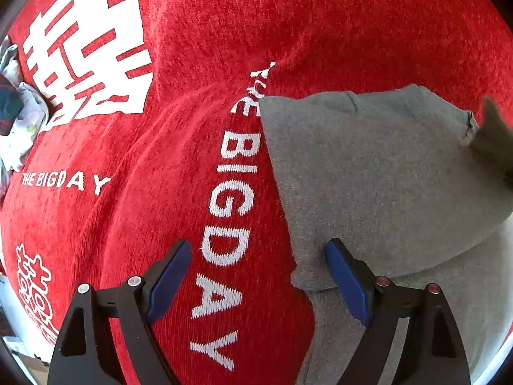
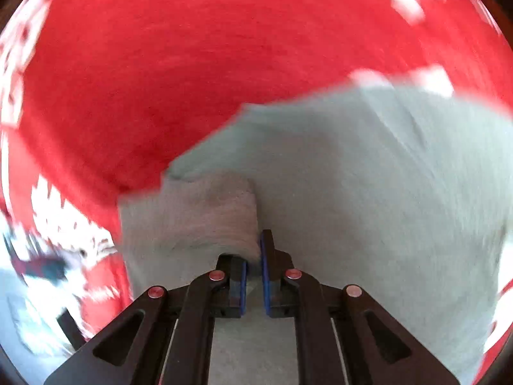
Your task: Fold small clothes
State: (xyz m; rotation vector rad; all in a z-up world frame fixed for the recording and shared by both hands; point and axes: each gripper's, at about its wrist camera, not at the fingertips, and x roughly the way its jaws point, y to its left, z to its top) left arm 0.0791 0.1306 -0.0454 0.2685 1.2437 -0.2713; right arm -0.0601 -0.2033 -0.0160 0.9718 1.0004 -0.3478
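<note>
A grey garment [image 1: 378, 179] lies on a red cloth [image 1: 198, 51] printed with white lettering, and no box, basket or other container shows in either view. In the left wrist view the garment fills the right half of the frame, its upper layer folded over a lighter lower layer whose bottom runs out of the picture; its far right corner is blurred and partly cut off by the frame edge. The left gripper [image 1: 258, 258] hangs with its jaws wide apart at the bottom of the frame: one blue pad [image 1: 168, 284] is over the red cloth beside the lettering, the other is over the garment's lower left edge, and nothing is between them that they press. A small heap of white and dark clothes [image 1: 19, 125] sits at the left edge, mostly cut off. The right wrist view is smeared by motion. There the right gripper [image 2: 253, 276] is at the bottom centre with its jaws nearly together, clamped on a raised fold of the grey garment [image 2: 352, 199], which spreads across the lower right of the frame. The white print on the red cloth [image 2: 160, 64] is unreadable here, and a dark and white smudge at the lower left cannot be made out.
</note>
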